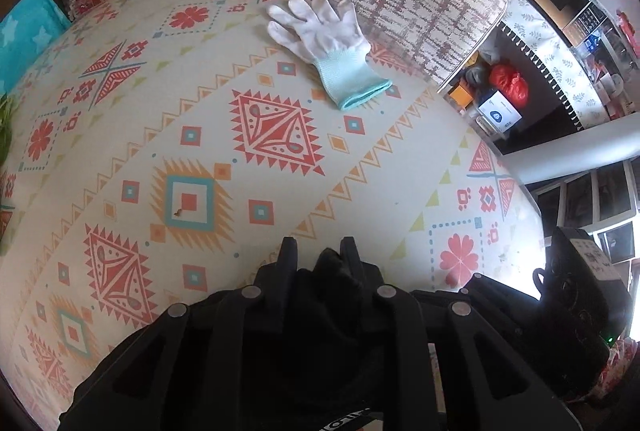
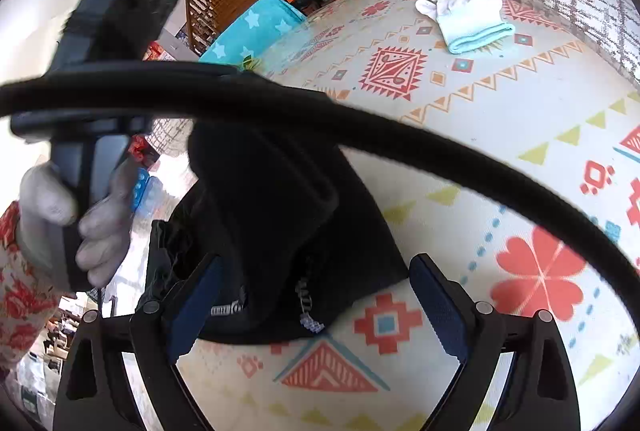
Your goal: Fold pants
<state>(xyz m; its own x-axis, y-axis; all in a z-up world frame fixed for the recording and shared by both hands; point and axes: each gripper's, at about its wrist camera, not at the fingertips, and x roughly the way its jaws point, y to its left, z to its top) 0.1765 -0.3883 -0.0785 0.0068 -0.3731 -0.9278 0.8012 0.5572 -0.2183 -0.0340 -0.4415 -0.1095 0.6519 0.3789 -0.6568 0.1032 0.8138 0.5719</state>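
pants point(image 2: 280, 215), black, bunched over the near edge of the patterned tablecloth point(image 2: 500, 103), zipper pull and a small label showing only in the right wrist view. left gripper point(image 1: 318, 251) with jaws pinched on a tuft of the dark cloth point(image 1: 332, 271), seen close in its own view; from the right wrist view only its grey body and the gloved left hand point(image 2: 80, 223) on the handle. right gripper point(image 2: 316, 283) with jaws spread wide, blue pads either side of the fabric, not clearly touching it. black cable point(image 2: 360, 127) arcing across the right view alone. white glove point(image 1: 324, 43) with a mint cuff flat on the far side, well apart from the pants, in both views. teal star towel point(image 2: 256, 27) beyond the table
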